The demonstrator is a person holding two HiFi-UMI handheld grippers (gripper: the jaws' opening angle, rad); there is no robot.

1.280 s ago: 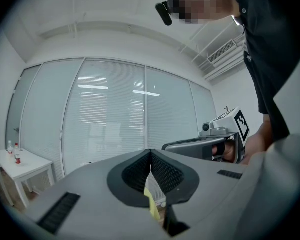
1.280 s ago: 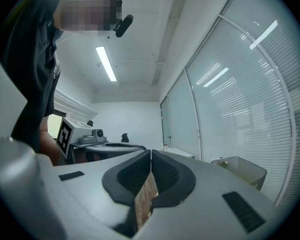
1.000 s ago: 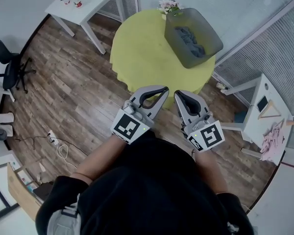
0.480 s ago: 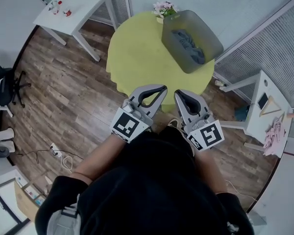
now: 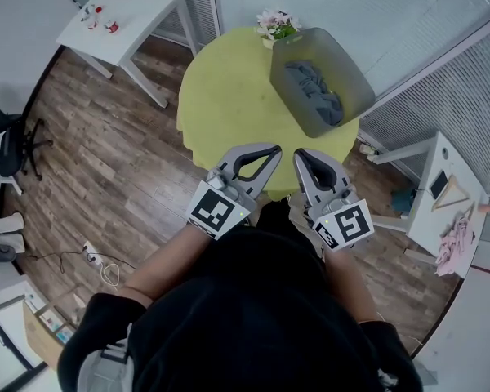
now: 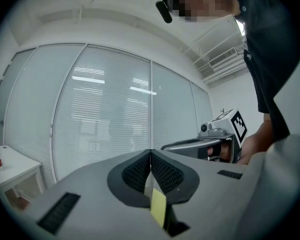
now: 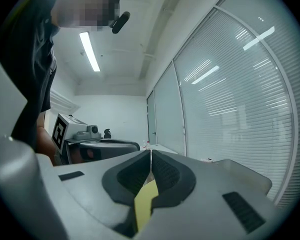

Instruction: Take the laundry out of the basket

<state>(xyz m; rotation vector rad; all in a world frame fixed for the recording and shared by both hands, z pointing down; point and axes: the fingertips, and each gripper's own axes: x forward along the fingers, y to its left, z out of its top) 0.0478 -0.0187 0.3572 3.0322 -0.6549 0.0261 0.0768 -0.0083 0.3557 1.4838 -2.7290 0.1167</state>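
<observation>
With jaws together and empty, the left gripper (image 5: pixel 273 149) and right gripper (image 5: pixel 299 154) face the table. The crumpled grey-blue laundry (image 5: pixel 314 92) in the grey plastic basket (image 5: pixel 358 78) looks soft and light, best pinched at a raised fold.

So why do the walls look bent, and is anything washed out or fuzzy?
Head view: a wide lens curves the floorboards and window blinds around the sharp yellow table. Left gripper view: black corners, and lamp reflections streak the glass wall. Right gripper view: the ceiling strip light glares, corners again black.
</observation>
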